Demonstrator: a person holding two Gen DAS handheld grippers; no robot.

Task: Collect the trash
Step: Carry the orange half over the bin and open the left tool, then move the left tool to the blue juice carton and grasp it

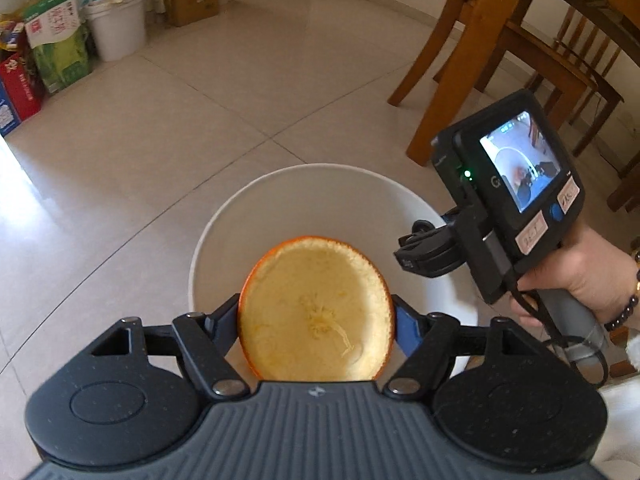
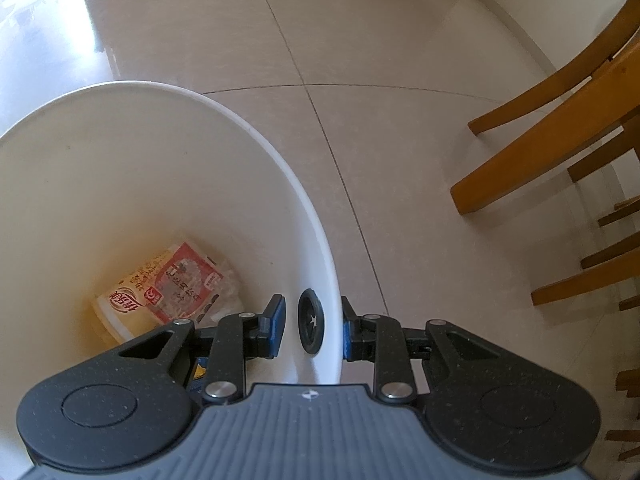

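Note:
Half an orange peel point(image 1: 316, 312), pale inside facing me, sits between the blue pads of my left gripper point(image 1: 316, 308), which is shut on it above the white bucket point(image 1: 304, 170). My right gripper point(image 2: 314, 316) straddles the bucket's wall point(image 2: 180, 92), one finger inside and one outside, beside a black handle socket point(image 2: 311, 322), and grips that wall. In the left wrist view the right gripper point(image 1: 420, 248) shows at the bucket's right rim, held by a person's hand point(image 1: 580, 276). A red and yellow food package point(image 2: 168, 292) lies at the bucket's bottom.
Wooden chairs point(image 1: 480, 60) point(image 2: 540, 152) stand to the right on the tiled floor. Along the far left wall are cardboard boxes point(image 1: 56, 40) and another white pail point(image 1: 116, 24). Bare tile point(image 1: 200, 120) stretches between them and the bucket.

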